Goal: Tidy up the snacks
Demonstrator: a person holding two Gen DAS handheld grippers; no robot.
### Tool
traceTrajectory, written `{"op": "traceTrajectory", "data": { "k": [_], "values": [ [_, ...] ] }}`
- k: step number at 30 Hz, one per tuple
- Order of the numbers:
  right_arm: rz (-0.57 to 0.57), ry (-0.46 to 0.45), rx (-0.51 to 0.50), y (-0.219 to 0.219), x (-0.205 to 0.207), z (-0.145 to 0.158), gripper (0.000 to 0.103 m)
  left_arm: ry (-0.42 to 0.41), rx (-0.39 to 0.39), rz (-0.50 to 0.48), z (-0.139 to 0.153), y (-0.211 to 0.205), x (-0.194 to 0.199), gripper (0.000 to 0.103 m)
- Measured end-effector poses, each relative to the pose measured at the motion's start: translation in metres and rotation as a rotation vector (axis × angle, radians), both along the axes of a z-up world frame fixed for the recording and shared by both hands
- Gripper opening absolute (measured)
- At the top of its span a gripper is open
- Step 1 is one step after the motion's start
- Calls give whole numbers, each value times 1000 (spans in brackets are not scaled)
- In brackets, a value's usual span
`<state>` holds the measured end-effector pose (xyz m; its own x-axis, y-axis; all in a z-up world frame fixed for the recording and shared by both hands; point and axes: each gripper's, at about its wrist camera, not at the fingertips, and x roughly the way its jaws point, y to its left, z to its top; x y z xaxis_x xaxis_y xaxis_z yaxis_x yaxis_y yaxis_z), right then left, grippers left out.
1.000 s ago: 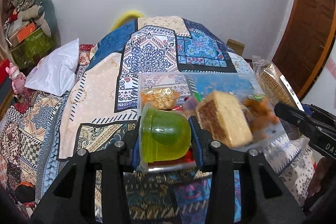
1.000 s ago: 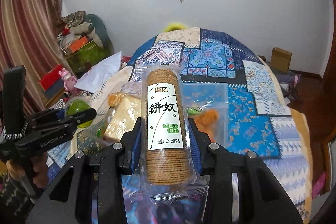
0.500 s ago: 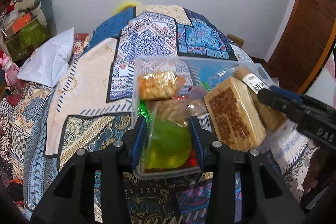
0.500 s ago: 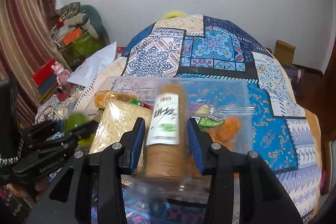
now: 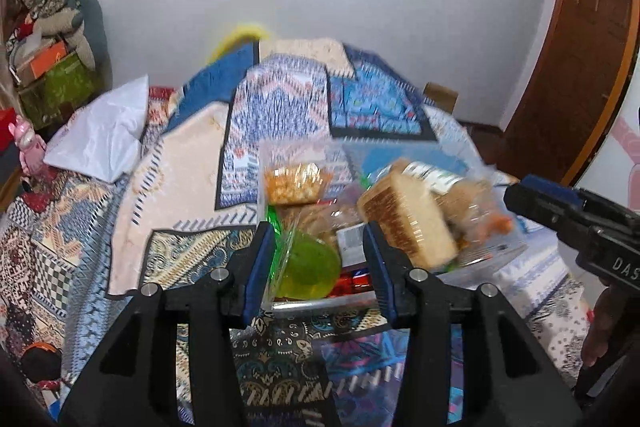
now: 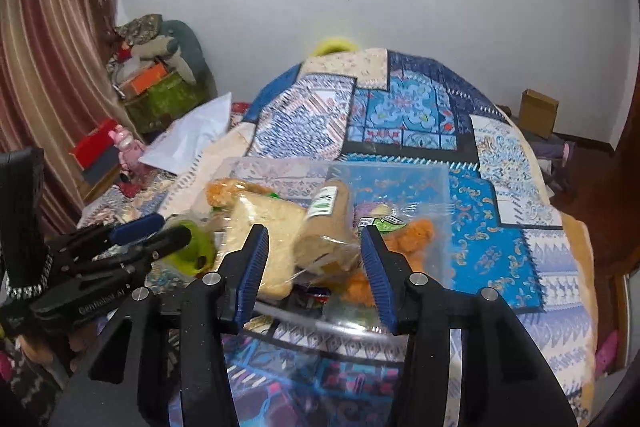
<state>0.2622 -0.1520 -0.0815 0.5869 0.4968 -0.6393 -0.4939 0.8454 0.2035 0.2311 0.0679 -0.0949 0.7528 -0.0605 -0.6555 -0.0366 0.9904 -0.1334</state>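
- Left wrist: left gripper (image 5: 318, 267) just opened, pads clear of green jelly cup (image 5: 308, 269), now lying in clear bin (image 5: 320, 303) at 6 o'clock.
- Right wrist: right gripper (image 6: 314, 267) just opened, biscuit roll (image 6: 324, 227) released into bin centre; both placed, remaining snacks unseen.

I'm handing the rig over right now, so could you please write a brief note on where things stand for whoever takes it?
Left gripper: jaws have just been opening; the green jelly cup lies between them in the clear bin, apparently released.
Right gripper: jaws have just been opening; the round biscuit sleeve rests in the bin, leaning on the wafer pack, apparently let go.
Done: cup and biscuits are in the bin with the other snacks.
Left: back both grippers out; check the quilt for stray snacks.
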Motion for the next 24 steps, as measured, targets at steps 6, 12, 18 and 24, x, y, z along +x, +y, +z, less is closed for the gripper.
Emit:
{"op": "traceTrajectory", "data": {
  "k": [6,12,18,24],
  "values": [
    [4,-81,33,-19,-35,39,44,-125,-6,-6,53,-9,-47,45],
    [14,-169,65,-33,-74,75,44,-240,17,-10,94,-26,-96,50],
    [-1,-252,85,-43,-109,92,73,-340,55,11,116,-41,-135,81],
    [-28,-301,95,-49,-128,99,90,-380,47,14,125,-47,-156,96]
  ]
}}
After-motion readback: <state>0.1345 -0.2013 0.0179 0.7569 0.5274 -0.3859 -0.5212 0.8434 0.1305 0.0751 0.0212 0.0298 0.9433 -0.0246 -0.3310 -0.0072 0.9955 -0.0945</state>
